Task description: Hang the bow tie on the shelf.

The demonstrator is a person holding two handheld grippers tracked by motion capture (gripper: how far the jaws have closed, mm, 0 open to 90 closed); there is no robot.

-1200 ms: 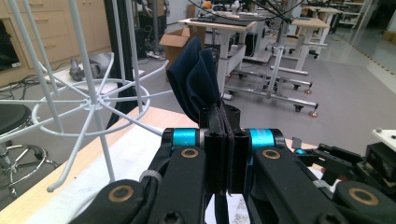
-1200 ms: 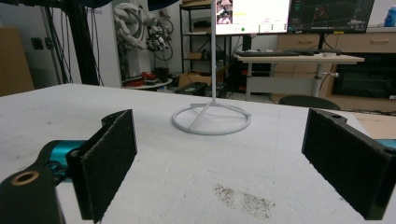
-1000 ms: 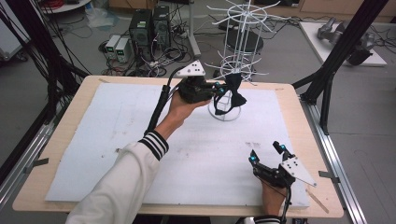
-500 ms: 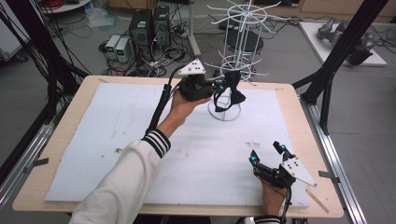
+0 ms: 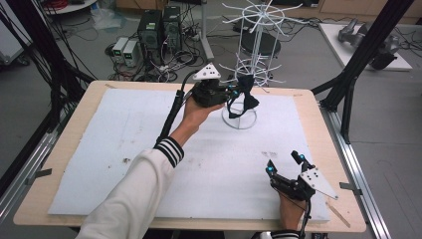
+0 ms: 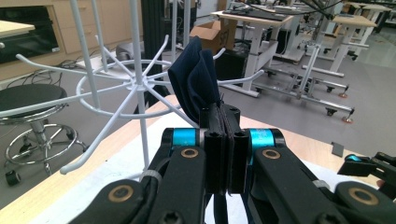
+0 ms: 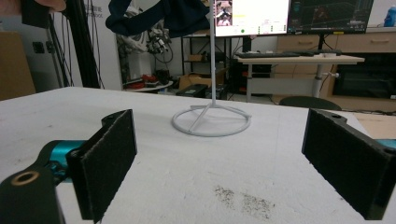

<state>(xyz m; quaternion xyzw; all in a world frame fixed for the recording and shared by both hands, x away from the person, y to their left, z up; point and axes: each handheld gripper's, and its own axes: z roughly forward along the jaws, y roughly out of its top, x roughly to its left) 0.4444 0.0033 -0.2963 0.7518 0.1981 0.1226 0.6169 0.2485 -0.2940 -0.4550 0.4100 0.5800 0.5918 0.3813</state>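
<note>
Two jaws of the left gripper [image 6: 223, 140] clenched tight on a dark blue cloth [image 6: 194, 77] — soft, light, limp, best pinched at a bunched fold, held up beside the white wire rack [image 5: 247, 69] at the far side; right gripper [image 5: 284, 165] near right, jaws spread wide, empty — resting on the white mat [image 5: 99, 149]

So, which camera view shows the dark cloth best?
The left gripper view: the dark cloth is close, folded, pinched between shut jaws beside the white rack. The high view shows it small; the right gripper view shows its underside.
</note>
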